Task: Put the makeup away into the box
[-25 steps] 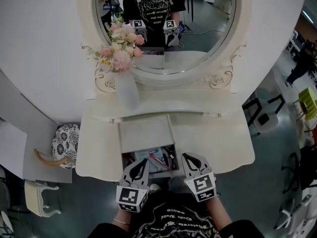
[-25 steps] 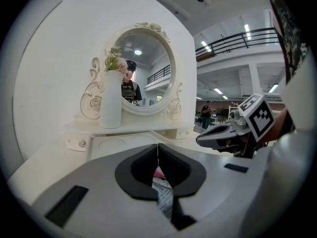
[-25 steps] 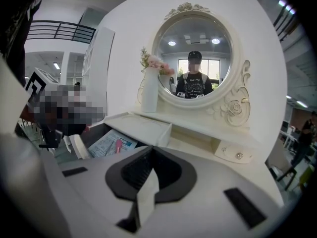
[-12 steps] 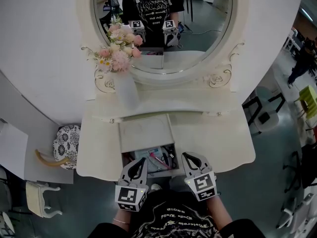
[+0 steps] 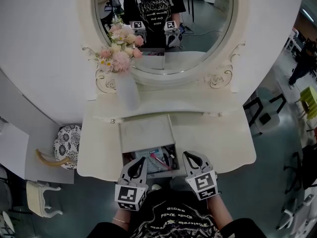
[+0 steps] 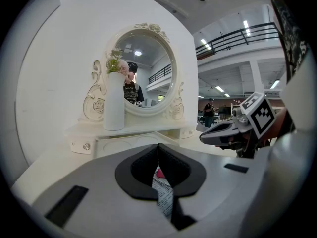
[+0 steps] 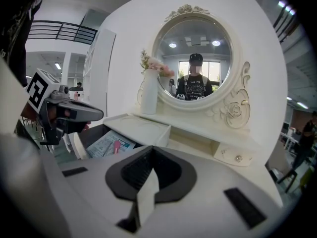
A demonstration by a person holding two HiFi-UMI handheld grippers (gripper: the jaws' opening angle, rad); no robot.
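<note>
The box (image 5: pixel 130 158) is an open compartment in the front middle of the white dressing table. Inside lie a printed packet (image 5: pixel 148 157), a pink stick (image 5: pixel 159 160) and several dark makeup items (image 5: pixel 170 160). My left gripper (image 5: pixel 138 160) hovers over the box's left front corner, jaws shut with nothing between them. My right gripper (image 5: pixel 190 156) is just right of the box, also shut and empty. In the right gripper view the packet (image 7: pixel 106 144) and pink stick (image 7: pixel 117 145) show beside the left gripper (image 7: pixel 64 114). In the left gripper view the right gripper (image 6: pixel 233 132) shows at the right.
A pale flat panel (image 5: pixel 146 132) lies behind the box. A white vase (image 5: pixel 127 90) of pink flowers stands at the back left under the round mirror (image 5: pixel 198 29). A patterned stool (image 5: pixel 66 142) sits left of the table, and chairs (image 5: pixel 265 110) stand to its right.
</note>
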